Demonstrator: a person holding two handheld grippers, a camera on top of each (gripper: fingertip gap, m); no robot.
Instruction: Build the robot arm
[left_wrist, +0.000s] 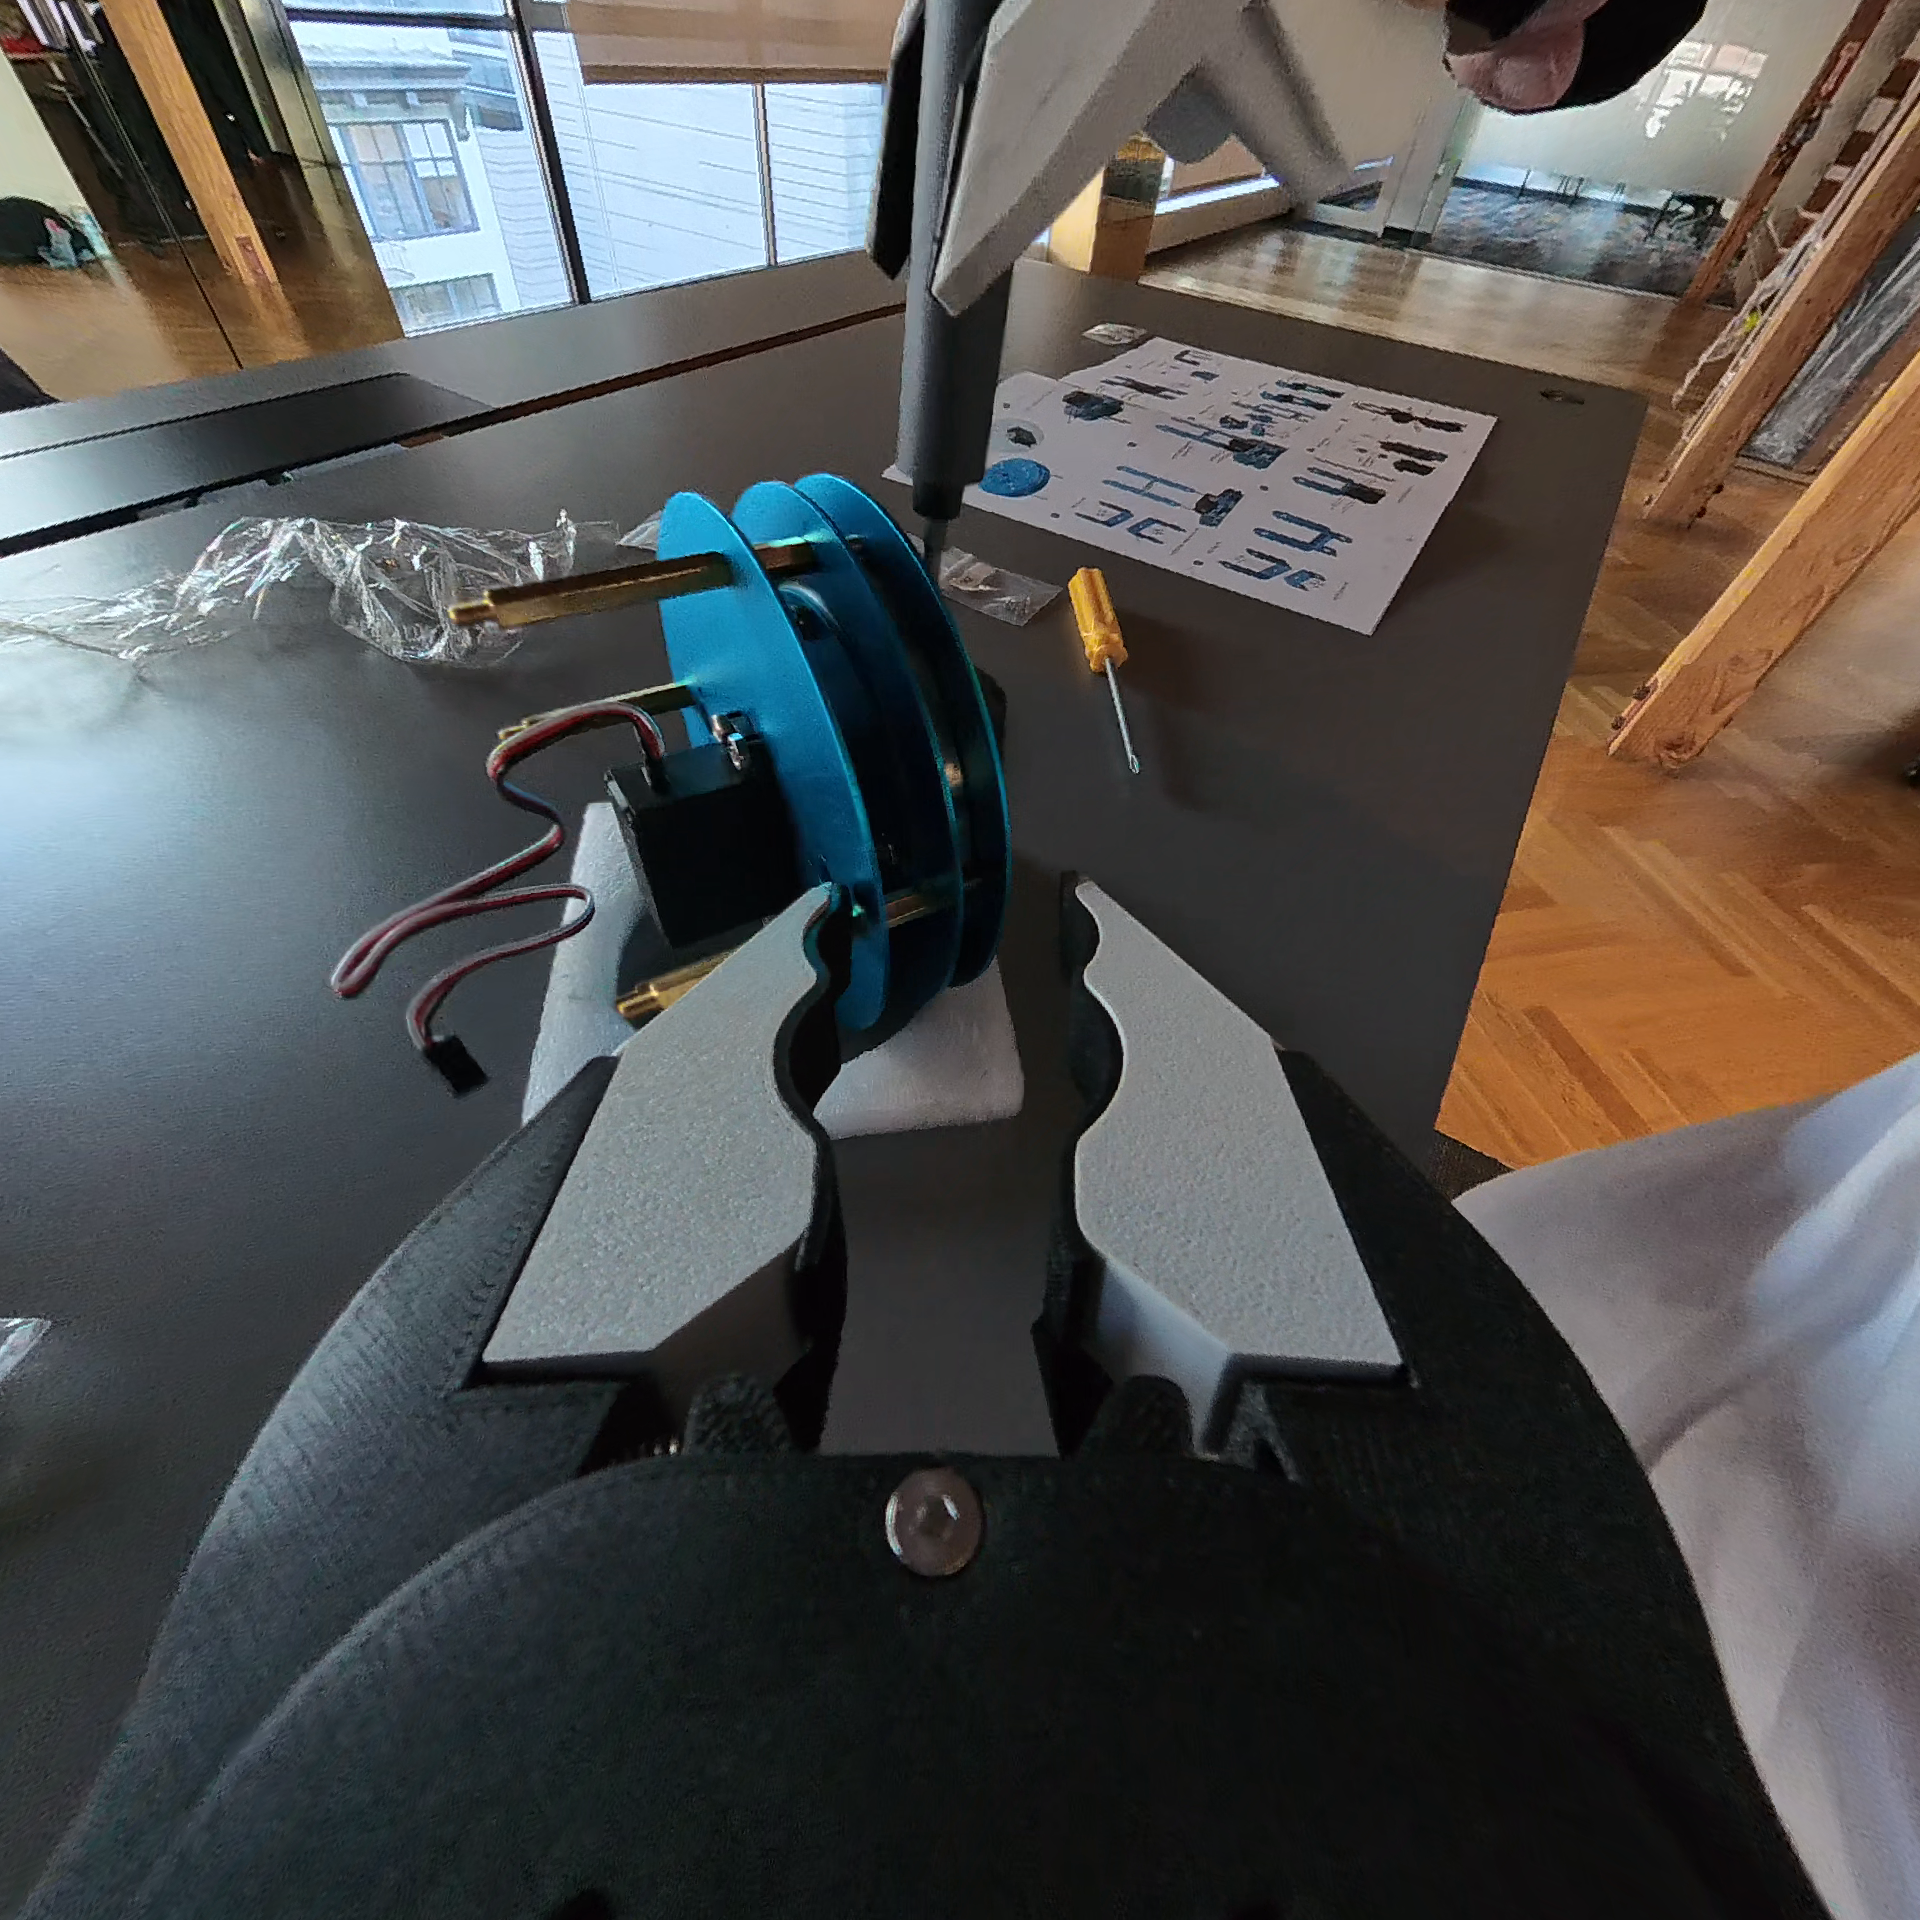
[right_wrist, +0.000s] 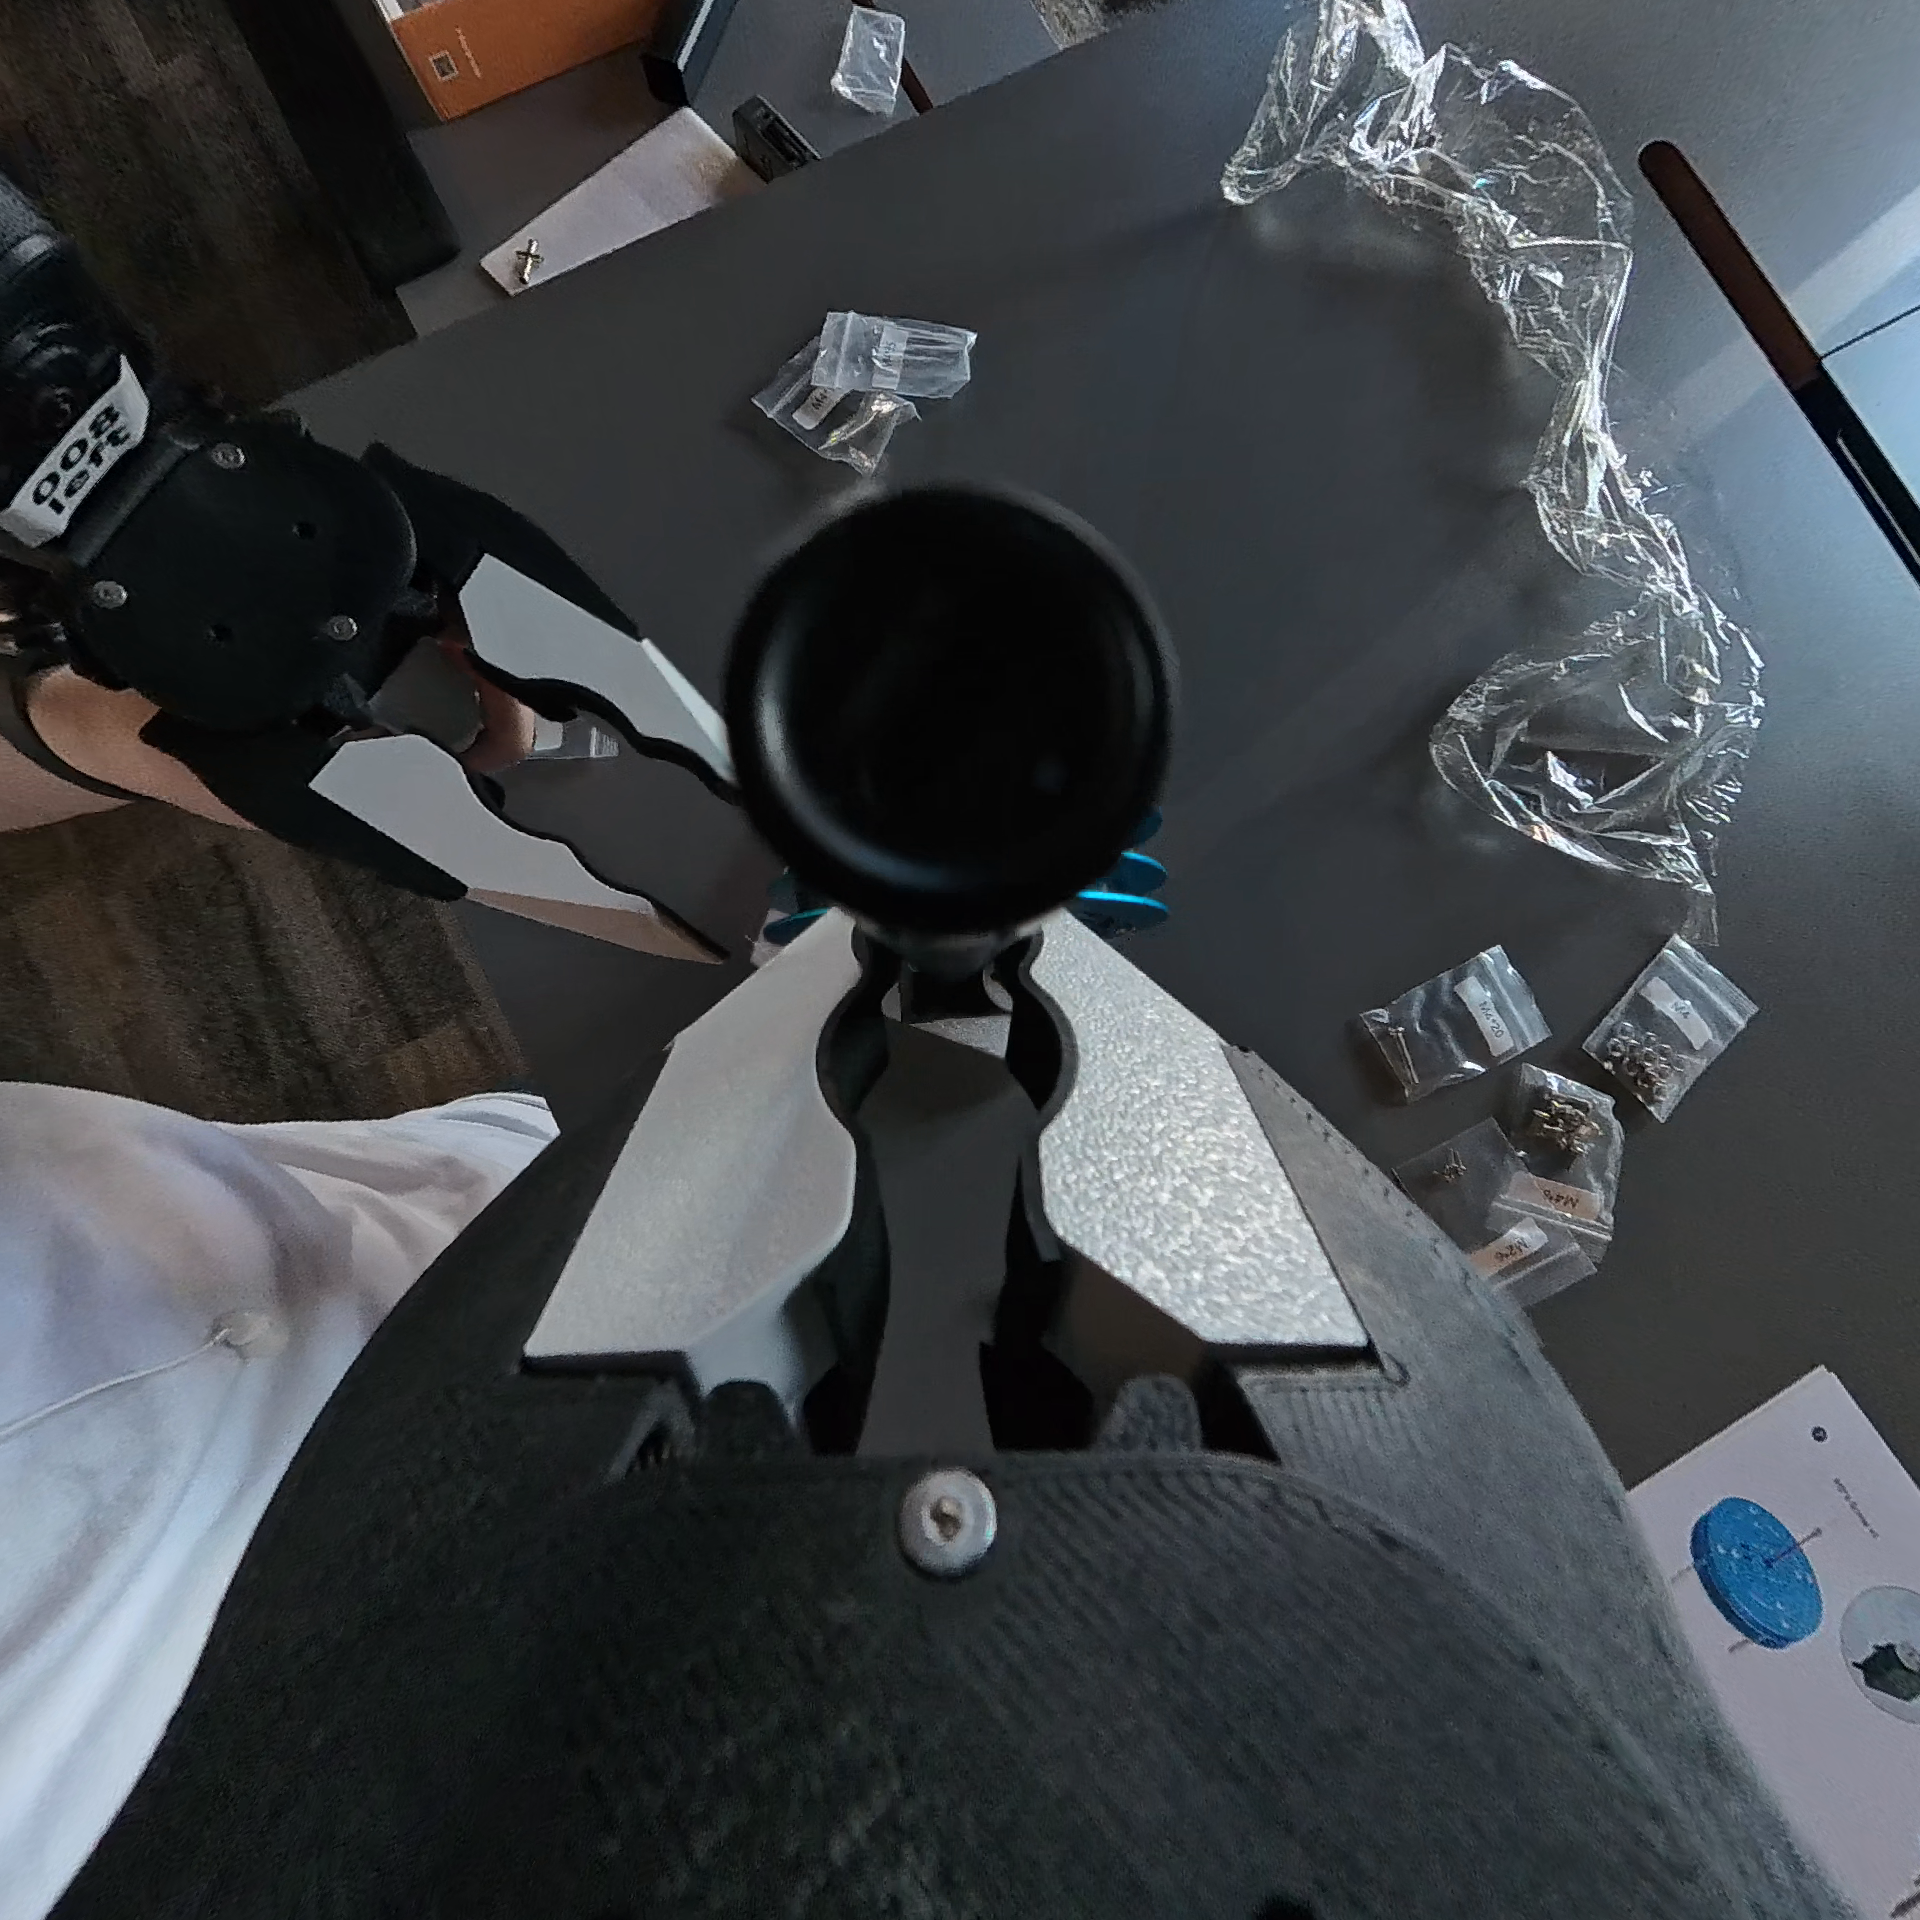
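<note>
Both wrist cameras look past their own grey fingers: the left gripper (left_wrist: 945, 914) stands wide apart and holds nothing, its left fingertip beside the rim of the blue 3-disc servo assembly (left_wrist: 831, 748) lying on a white foam block (left_wrist: 925, 1070). Clamped in the right gripper (right_wrist: 943, 961), a dark electric screwdriver (right_wrist: 951, 707) points down behind the discs, near the yellow screwdriver (left_wrist: 1099, 634) and instruction sheet (left_wrist: 1247, 478) on the dark table (left_wrist: 260, 831).

Glossy blue metal discs (left_wrist: 821, 727); matt dark table (left_wrist: 1299, 831); wrap (left_wrist: 343, 582) probably plastic.
</note>
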